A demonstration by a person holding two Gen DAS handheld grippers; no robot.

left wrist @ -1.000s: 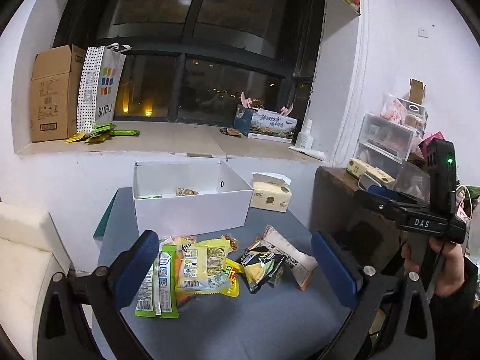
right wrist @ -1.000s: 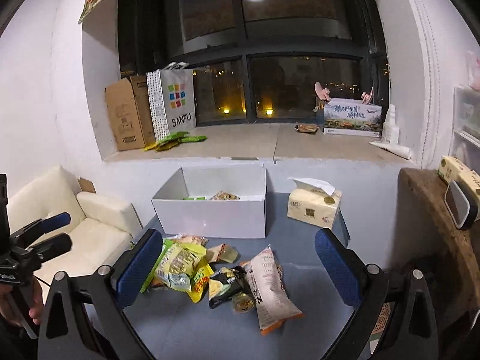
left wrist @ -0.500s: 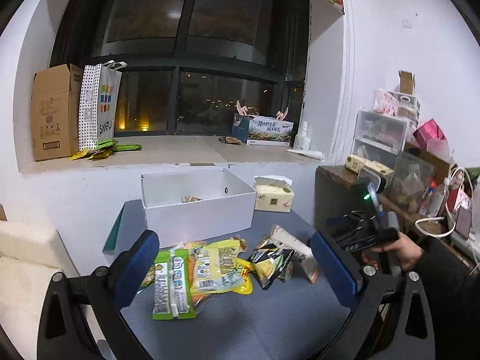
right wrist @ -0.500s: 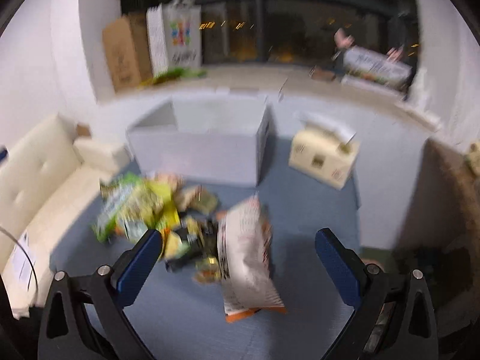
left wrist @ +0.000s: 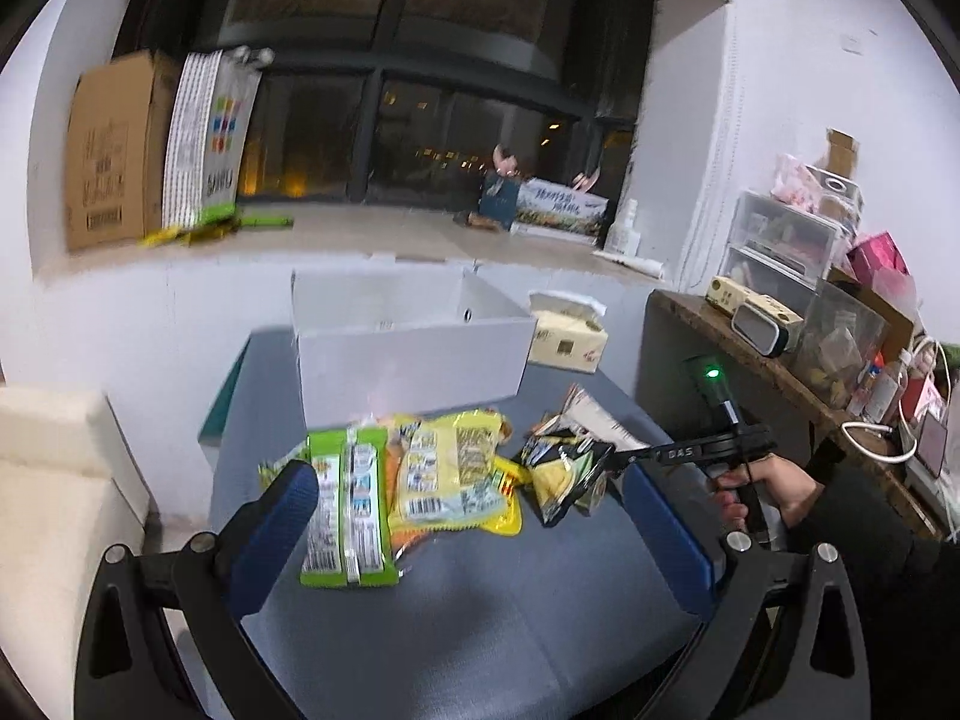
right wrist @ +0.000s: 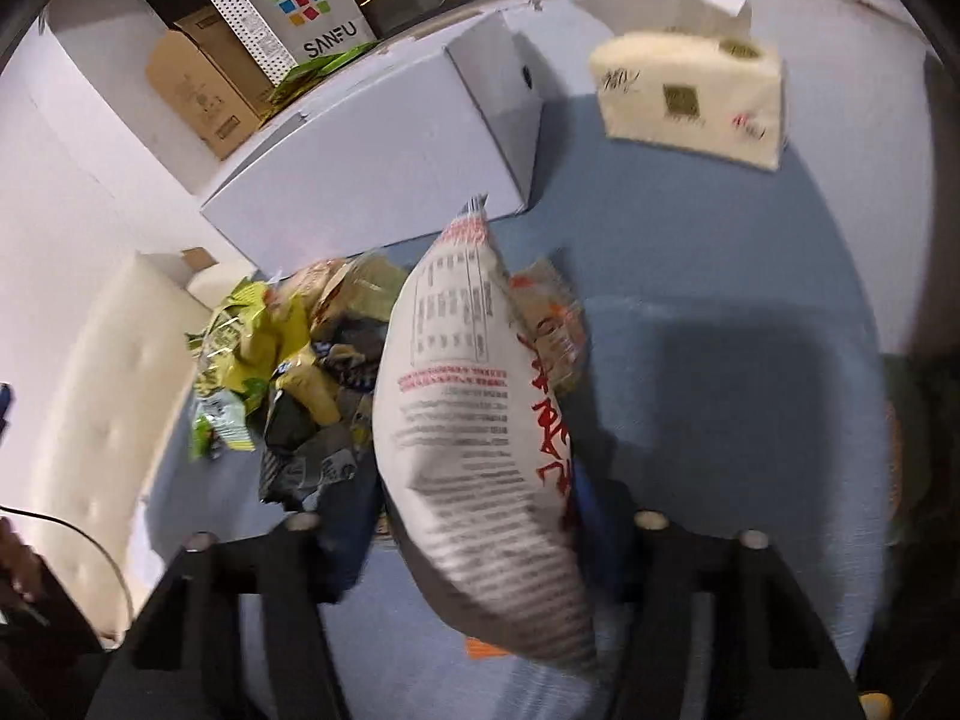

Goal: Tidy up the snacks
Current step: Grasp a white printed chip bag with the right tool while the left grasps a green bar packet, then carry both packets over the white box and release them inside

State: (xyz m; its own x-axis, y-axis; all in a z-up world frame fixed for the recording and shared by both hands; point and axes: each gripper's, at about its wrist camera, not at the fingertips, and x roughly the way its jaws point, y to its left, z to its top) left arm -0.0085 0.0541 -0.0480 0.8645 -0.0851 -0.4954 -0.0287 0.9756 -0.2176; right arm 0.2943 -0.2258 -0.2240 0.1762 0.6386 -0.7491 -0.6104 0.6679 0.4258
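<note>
Right wrist view showed the right gripper (right wrist: 474,540) closing, jaws narrow, on the white snack bag (right wrist: 474,420) beside the snack pile (right wrist: 288,372); blue tabletop (right wrist: 720,276) lay bare rightward. The left gripper (left wrist: 474,534) stood wide, holding nothing, before the white box (left wrist: 408,366).

Black claw (left wrist: 474,531) frames, blue pads (left wrist: 282,516), silver screws, black sleeve (left wrist: 864,516).

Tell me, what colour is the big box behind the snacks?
White. The open box shows best in the left wrist view.
</note>
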